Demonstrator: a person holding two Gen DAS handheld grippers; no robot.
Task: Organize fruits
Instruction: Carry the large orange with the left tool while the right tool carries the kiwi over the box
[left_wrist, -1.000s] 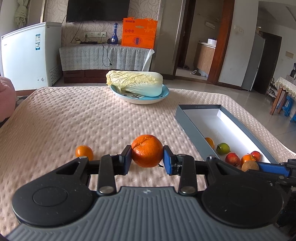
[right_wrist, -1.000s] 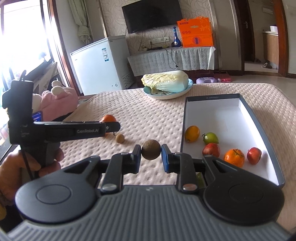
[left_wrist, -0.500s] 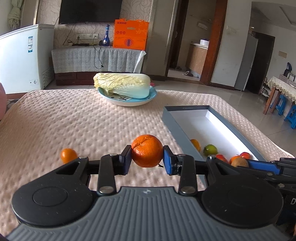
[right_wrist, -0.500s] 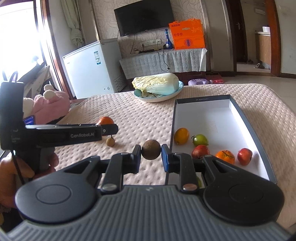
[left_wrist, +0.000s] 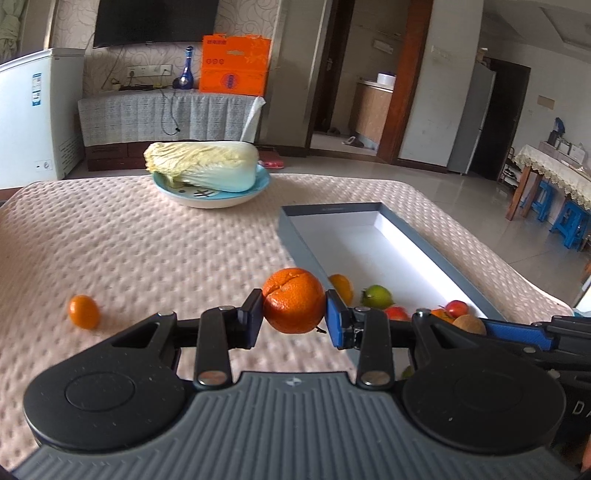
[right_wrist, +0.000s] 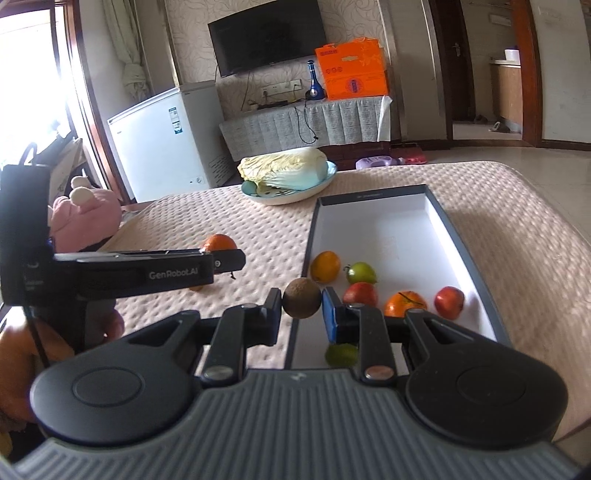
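My left gripper (left_wrist: 294, 317) is shut on a large orange (left_wrist: 293, 300), held above the table just left of the grey box (left_wrist: 291, 236). My right gripper (right_wrist: 302, 310) is shut on a round brown fruit (right_wrist: 301, 297), held over the box's near left wall (right_wrist: 309, 236). The box holds several fruits: a yellow-orange one (right_wrist: 325, 266), a green one (right_wrist: 362, 272), red ones (right_wrist: 448, 302) and an orange (right_wrist: 405, 303). A small orange (left_wrist: 84, 311) lies on the table at the left. The left gripper with its orange (right_wrist: 219, 243) also shows in the right wrist view.
A blue plate (left_wrist: 210, 194) with a napa cabbage (left_wrist: 201, 164) stands at the table's far side. A pink plush toy (right_wrist: 86, 218) sits off the left edge. A small green fruit (right_wrist: 341, 354) lies in the box under my right gripper.
Both grippers have moved rightward toward the box, each keeping its fruit. The brown fruit now hangs over the box's left wall.
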